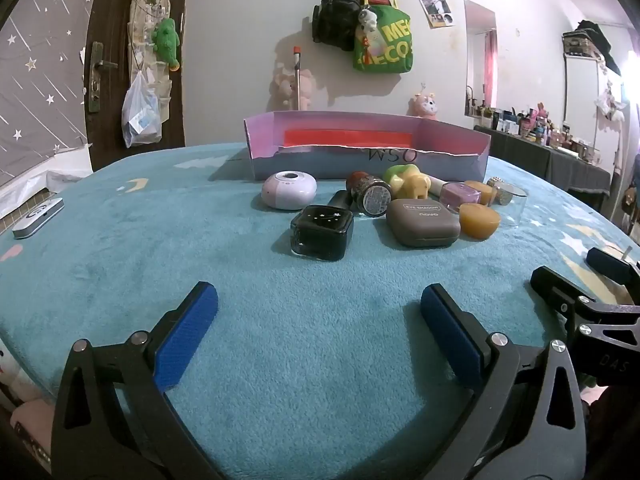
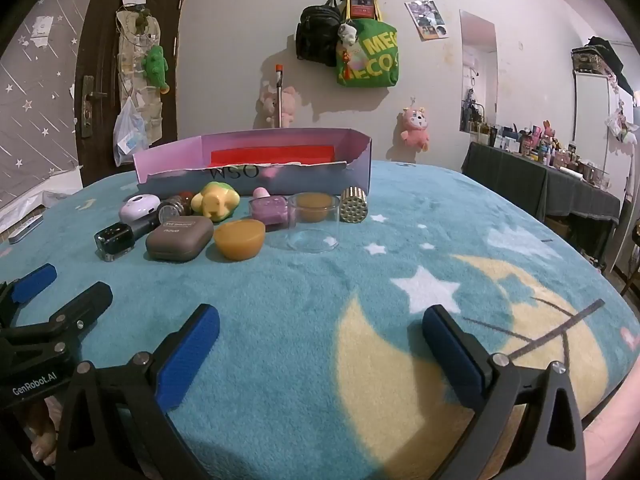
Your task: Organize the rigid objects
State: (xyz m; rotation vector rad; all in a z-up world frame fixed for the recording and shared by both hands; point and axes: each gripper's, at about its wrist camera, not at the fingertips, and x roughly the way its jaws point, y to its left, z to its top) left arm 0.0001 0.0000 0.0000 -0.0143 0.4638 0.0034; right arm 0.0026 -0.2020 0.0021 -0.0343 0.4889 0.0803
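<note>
Left wrist view: both grippers, left [image 1: 319,320] and right [image 2: 320,326], gape wide and empty; grip the squat black glass bottle [image 1: 322,232], likely heavy and slippery, across its flat sides.

dim, uneven indoor light with a purple-pink cast over the wall [image 1: 248,40] and far corners. brightest at the right edge, a blown-out glare patch [image 1: 633,76] near the shelving. soft shadows thrown left of the hanging bags [image 2: 348,44] and the plush toys [image 2: 416,128], and left of the clutter on the blanket [image 2: 304,320]. strong fisheye bending: door [image 1: 100,60] and box [image 1: 360,148] curved, black vignette in the corners. centre fairly sharp, labels readable; far dresser clutter [image 2: 560,152] soft and noisy. faint sheen on the glossy black bottle [image 1: 322,232].
</note>
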